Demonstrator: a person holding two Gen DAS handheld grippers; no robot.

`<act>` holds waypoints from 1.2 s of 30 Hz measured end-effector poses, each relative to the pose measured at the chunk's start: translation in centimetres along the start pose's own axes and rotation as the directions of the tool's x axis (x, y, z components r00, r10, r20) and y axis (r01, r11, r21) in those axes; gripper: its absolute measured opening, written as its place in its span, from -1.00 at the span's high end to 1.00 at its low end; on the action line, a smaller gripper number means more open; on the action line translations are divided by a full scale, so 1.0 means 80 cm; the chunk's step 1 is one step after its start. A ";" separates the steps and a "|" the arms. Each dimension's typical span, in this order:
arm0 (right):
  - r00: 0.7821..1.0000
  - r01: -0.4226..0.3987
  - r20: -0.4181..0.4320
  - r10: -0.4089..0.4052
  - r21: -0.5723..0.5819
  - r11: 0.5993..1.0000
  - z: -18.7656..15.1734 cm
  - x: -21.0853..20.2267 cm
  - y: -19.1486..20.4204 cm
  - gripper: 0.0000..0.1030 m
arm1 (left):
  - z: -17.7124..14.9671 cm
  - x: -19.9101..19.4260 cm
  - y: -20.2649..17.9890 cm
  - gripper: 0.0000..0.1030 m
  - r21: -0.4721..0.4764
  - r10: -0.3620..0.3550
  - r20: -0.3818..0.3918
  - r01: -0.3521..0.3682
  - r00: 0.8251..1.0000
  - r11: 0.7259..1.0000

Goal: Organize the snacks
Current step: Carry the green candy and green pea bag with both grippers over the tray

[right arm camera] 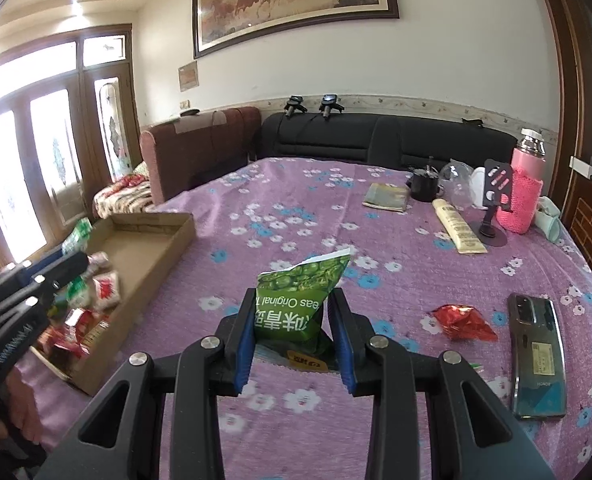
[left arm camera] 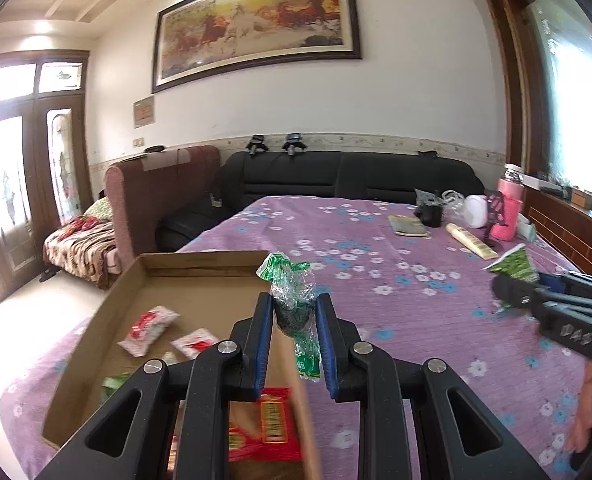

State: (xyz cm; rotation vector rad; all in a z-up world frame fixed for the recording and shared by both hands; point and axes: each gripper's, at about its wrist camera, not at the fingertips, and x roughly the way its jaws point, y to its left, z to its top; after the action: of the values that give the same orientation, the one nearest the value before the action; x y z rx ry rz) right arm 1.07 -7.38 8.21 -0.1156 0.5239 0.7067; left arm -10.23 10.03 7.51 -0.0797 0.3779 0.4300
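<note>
My left gripper point(left arm camera: 294, 312) is shut on a small green-wrapped candy point(left arm camera: 292, 300), held above the right wall of a shallow cardboard box point(left arm camera: 168, 260). Inside the box lie white-and-red snack packets point(left arm camera: 148, 330) and a red packet point(left arm camera: 270, 424). My right gripper point(right arm camera: 294, 312) is shut on a green pea snack bag point(right arm camera: 300, 300), lifted over the purple flowered bedspread point(right arm camera: 296, 220). In the right wrist view the left gripper point(right arm camera: 76, 260) shows at the box's near left with its green candy point(right arm camera: 81, 234). A red crumpled wrapper point(right arm camera: 462, 322) lies on the bedspread to the right.
A phone point(right arm camera: 538, 350) lies face down at the right. Further back stand a pink bottle point(right arm camera: 526, 192), a phone stand point(right arm camera: 494, 216), a cream tube point(right arm camera: 458, 226), a black mug point(right arm camera: 424, 184) and a booklet point(right arm camera: 388, 196). A black sofa point(left arm camera: 348, 176) runs behind.
</note>
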 end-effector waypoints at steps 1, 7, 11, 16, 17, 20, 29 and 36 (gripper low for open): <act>1.000 -0.025 -0.004 0.025 0.005 1.000 0.002 -0.002 0.009 0.35 | -0.001 0.000 0.013 0.56 -0.014 0.014 -0.006 -0.014 1.000 1.000; 0.989 -0.143 -0.029 0.143 -0.006 0.990 0.008 -0.001 0.068 0.35 | -0.008 0.005 0.075 0.56 -0.096 0.081 -0.036 -0.084 0.996 0.992; 0.972 -0.227 -0.059 0.227 0.012 0.974 0.013 0.009 0.109 0.35 | -0.011 0.012 0.118 0.56 -0.151 0.117 -0.071 -0.127 0.991 0.980; 0.958 -0.273 -0.084 0.274 0.018 0.962 0.017 0.029 0.150 0.34 | -0.018 0.029 0.156 0.56 -0.226 0.092 -0.147 -0.124 0.985 0.966; 0.954 -0.283 -0.096 0.284 0.033 0.959 0.017 0.036 0.157 0.34 | -0.020 0.033 0.159 0.56 -0.243 0.079 -0.160 -0.117 0.984 0.963; 0.944 -0.294 -0.140 0.300 0.065 0.954 0.012 0.058 0.177 0.34 | -0.025 0.047 0.167 0.56 -0.280 0.040 -0.214 -0.101 0.976 0.955; 0.919 -0.319 -0.223 0.326 0.068 0.945 -0.006 0.103 0.217 0.34 | -0.027 0.064 0.164 0.56 -0.283 -0.002 -0.268 -0.077 0.963 0.956; 0.909 -0.341 -0.242 0.341 0.040 0.939 -0.018 0.113 0.222 0.34 | -0.027 0.069 0.163 0.56 -0.267 -0.016 -0.295 -0.066 0.955 0.961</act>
State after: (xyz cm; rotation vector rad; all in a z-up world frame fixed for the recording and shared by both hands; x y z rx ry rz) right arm -5.29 11.05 3.79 -0.1161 0.7927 1.0438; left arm -11.80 23.73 3.51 -0.4140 0.6131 0.4958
